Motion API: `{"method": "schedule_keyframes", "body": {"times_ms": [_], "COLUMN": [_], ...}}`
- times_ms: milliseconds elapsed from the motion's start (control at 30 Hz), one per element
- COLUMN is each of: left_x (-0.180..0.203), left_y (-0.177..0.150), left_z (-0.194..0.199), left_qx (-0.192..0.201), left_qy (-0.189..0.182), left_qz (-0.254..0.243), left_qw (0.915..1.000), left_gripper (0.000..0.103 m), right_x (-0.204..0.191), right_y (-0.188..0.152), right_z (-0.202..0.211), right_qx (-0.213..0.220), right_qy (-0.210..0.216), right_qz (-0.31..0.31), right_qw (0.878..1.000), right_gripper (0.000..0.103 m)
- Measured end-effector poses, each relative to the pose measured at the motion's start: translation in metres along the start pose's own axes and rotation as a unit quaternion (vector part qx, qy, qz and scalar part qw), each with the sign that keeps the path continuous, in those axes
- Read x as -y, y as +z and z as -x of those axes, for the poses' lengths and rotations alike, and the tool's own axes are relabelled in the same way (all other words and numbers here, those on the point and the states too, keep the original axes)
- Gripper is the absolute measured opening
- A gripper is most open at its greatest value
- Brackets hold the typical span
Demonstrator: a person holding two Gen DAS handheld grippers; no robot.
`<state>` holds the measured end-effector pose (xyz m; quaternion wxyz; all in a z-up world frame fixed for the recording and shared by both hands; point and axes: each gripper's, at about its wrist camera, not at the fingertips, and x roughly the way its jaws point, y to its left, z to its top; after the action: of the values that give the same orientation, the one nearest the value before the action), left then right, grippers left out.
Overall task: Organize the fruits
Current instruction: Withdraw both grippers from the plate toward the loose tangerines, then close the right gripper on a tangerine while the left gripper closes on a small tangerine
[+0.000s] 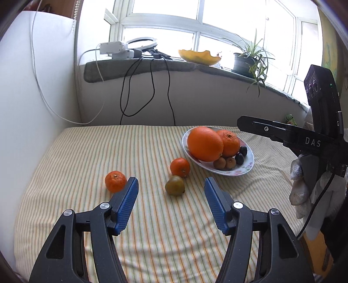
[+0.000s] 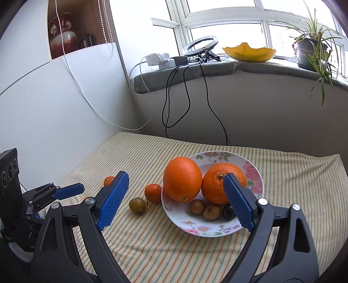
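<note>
Both claws hang wide open and empty: left claw (image 1: 171, 185) over a greenish fruit (image 1: 174, 185), perhaps a plum, mid-surface; right claw (image 2: 176, 180) above the plate (image 2: 256, 174) of oranges (image 2: 182, 179) toward the surface's right edge.

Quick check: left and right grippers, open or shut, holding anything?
Left gripper: open, holding nothing, above the striped cloth.
Right gripper: open, holding nothing, in front of the plate.

Bright daylight from the blown-out window (image 1: 195, 19) leaves soft shadows; fisheye edges bend, perhaps slightly blurred.
</note>
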<state>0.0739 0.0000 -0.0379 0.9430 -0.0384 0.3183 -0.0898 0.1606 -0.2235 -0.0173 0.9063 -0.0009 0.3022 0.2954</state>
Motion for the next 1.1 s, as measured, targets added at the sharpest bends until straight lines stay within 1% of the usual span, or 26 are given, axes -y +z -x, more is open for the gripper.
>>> {"method": "schedule_keyframes", "body": {"times_ms": [233, 300, 400, 500, 567, 633, 733, 867, 933, 1100], "left_x": [-0.043, -0.053, -0.064, -0.07, -0.073, -0.075, -0.08, -0.086, -0.088, -0.092], "left_y": [-0.022, -0.026, -0.034, -0.039, -0.04, -0.041, -0.043, -0.044, -0.044, -0.046], "left_z": [0.005, 0.003, 0.002, -0.002, -0.004, -0.008, -0.011, -0.015, -0.017, -0.022], "left_qx": [-0.016, -0.023, -0.03, -0.038, -0.039, -0.042, -0.046, -0.051, -0.055, -0.062], "left_qy": [0.028, 0.03, 0.03, 0.024, 0.023, 0.02, 0.019, 0.019, 0.02, 0.019], "left_qz": [0.038, 0.049, 0.062, 0.074, 0.079, 0.083, 0.09, 0.096, 0.096, 0.1], "left_qw": [0.9988, 0.9981, 0.9972, 0.9963, 0.9959, 0.9955, 0.9947, 0.9939, 0.9936, 0.9929], "left_gripper": [0.061, 0.056, 0.054, 0.049, 0.048, 0.045, 0.044, 0.043, 0.042, 0.04], "right_x": [-0.033, -0.043, -0.059, -0.073, -0.081, -0.088, -0.098, -0.106, -0.111, -0.117], "right_y": [-0.001, -0.001, 0.0, 0.0, 0.0, -0.001, -0.003, -0.003, -0.004, -0.004], "right_z": [-0.02, -0.028, -0.04, -0.052, -0.062, -0.072, -0.088, -0.112, -0.124, -0.151], "right_qx": [-0.016, -0.023, -0.034, -0.046, -0.056, -0.07, -0.091, -0.122, -0.138, -0.169], "right_qy": [0.029, 0.036, 0.05, 0.062, 0.072, 0.081, 0.094, 0.11, 0.117, 0.117], "right_qz": [0.027, 0.036, 0.049, 0.061, 0.065, 0.066, 0.062, 0.051, 0.046, 0.029], "right_qw": [0.999, 0.998, 0.997, 0.995, 0.994, 0.992, 0.989, 0.985, 0.982, 0.978], "right_gripper": [0.091, 0.091, 0.091, 0.091, 0.09, 0.084, 0.077, 0.073, 0.066, 0.061]}}
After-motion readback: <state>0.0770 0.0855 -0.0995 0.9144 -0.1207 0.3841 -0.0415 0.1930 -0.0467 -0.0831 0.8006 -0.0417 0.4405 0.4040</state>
